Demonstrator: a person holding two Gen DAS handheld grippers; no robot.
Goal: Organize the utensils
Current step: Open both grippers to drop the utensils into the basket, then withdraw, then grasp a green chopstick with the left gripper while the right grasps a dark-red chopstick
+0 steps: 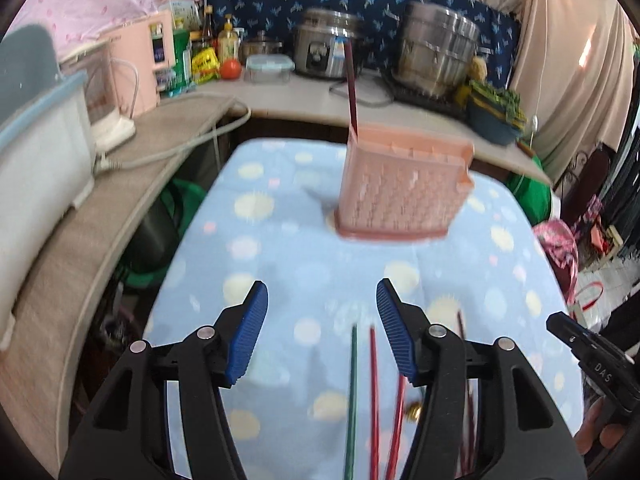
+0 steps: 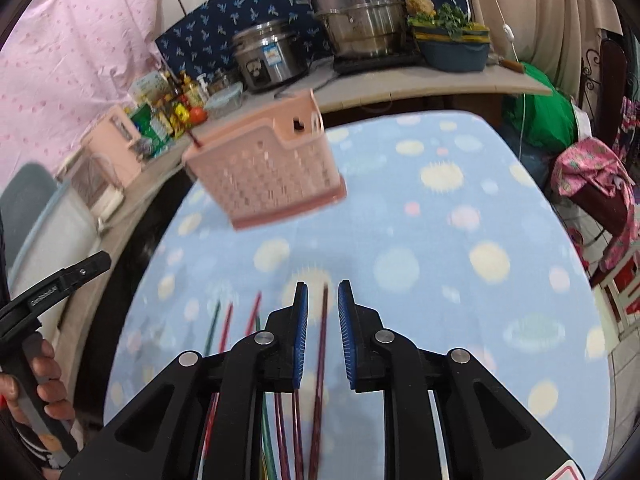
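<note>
both fingers (image 1: 322, 320) (image 2: 323, 316) parted, empty; chopsticks (image 2: 320, 360) lie between them, basket (image 1: 400, 192) beyond.

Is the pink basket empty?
No, one dark red chopstick already stands in the corner of the pink basket, sticking up above its rim.

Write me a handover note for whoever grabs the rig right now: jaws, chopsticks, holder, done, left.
Left gripper: jaws open, empty, above the loose chopsticks.
Right gripper: jaws slightly apart, a dark red chopstick lying between them, not gripped.
Pink perforated plastic utensil holder stands upright on the blue spotted cloth.
Done: one dark red chopstick stands in the holder.
Left: green chopstick, red ones and the rest, flat on the cloth near the grippers.
</note>
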